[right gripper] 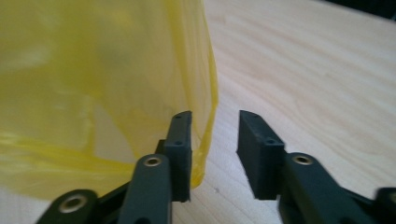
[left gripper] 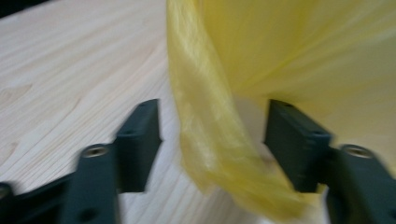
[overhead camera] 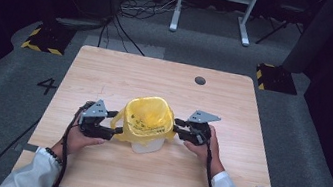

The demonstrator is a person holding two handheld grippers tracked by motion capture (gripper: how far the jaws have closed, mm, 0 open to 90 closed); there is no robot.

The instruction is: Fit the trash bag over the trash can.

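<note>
A yellow plastic bag [overhead camera: 148, 116] lines a small white bin [overhead camera: 147, 147] standing near the middle of the wooden table [overhead camera: 122, 74]. The bag's rim is folded down over the outside of the bin. My left gripper [overhead camera: 117, 122] is at the bag's left side. In the left gripper view a loose fold of the bag [left gripper: 219, 154] hangs between the jaws of that gripper [left gripper: 212, 112], which stand apart without pressing it. At the bag's right side is my right gripper [overhead camera: 177, 125]. Its jaws [right gripper: 215, 121] are open, and the bag's edge [right gripper: 208, 107] lies in the gap beside one jaw.
A dark round hole [overhead camera: 200, 80] sits in the table near its far edge. Beyond the table are grey carpet, cables, a white desk frame [overhead camera: 214, 5] and two yellow-and-black striped bases [overhead camera: 44, 38]. Bare wood surrounds the bin.
</note>
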